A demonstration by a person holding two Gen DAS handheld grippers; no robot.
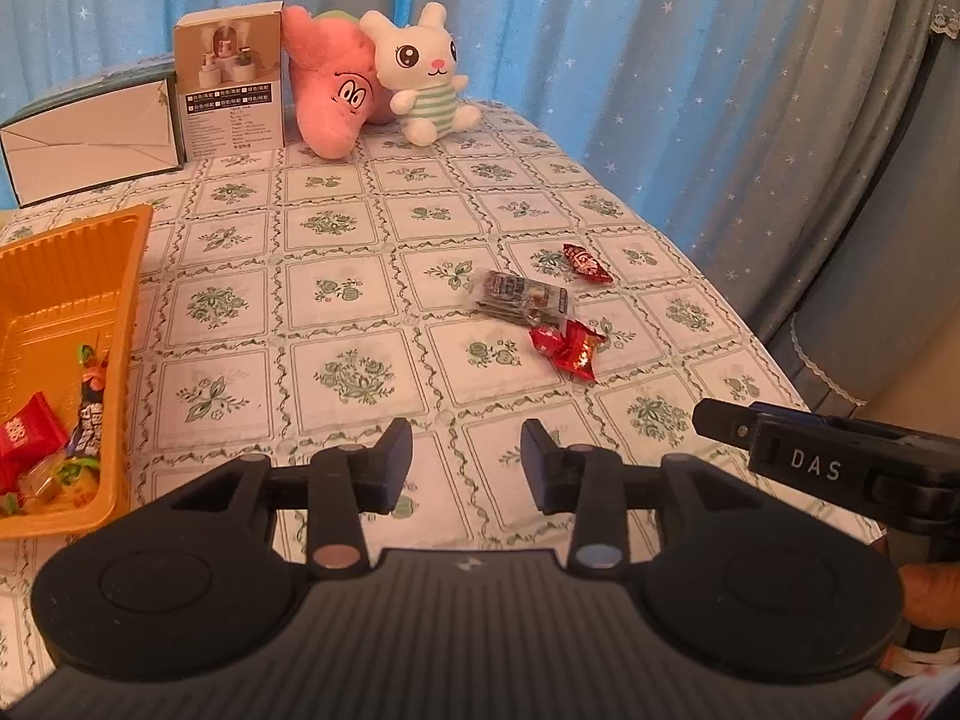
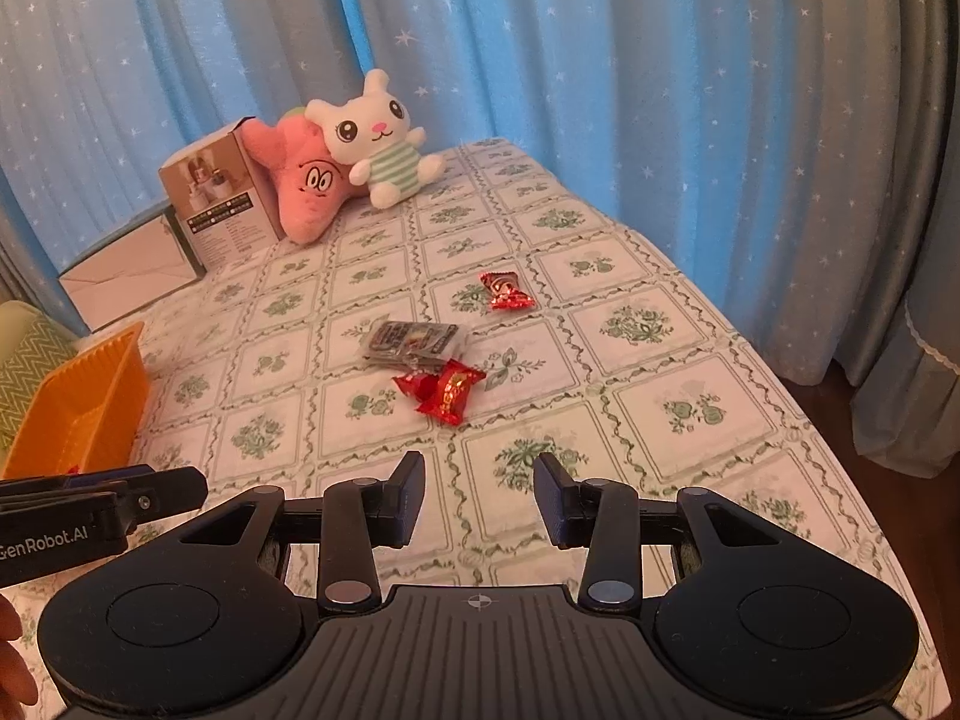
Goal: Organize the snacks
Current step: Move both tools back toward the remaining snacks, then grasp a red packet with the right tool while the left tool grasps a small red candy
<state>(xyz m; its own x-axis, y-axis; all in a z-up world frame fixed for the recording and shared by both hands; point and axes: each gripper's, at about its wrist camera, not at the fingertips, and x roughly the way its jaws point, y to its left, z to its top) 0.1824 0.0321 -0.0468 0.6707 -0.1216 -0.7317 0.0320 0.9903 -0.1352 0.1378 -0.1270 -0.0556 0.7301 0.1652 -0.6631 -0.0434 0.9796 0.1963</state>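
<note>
An orange tray [image 1: 123,276] at the table's left holds several wrapped snacks [image 1: 36,432]; its outer wall shows in the right wrist view [image 2: 90,396]. On the tablecloth lie a grey-green packet [image 1: 519,295] [image 2: 414,343], a red candy pack [image 1: 567,345] [image 2: 447,393] in front of it, and a small red candy [image 1: 587,263] [image 2: 505,291] behind it. My left gripper [image 1: 467,468] is open and empty above the cloth, short of the snacks. My right gripper [image 2: 479,498] is open and empty, also short of them, and shows in the left wrist view [image 1: 708,417].
Two boxes [image 1: 231,84] and two plush toys [image 1: 420,72] stand at the table's far edge. Blue star curtains hang behind and to the right. The table's right edge [image 2: 840,432] drops to the floor.
</note>
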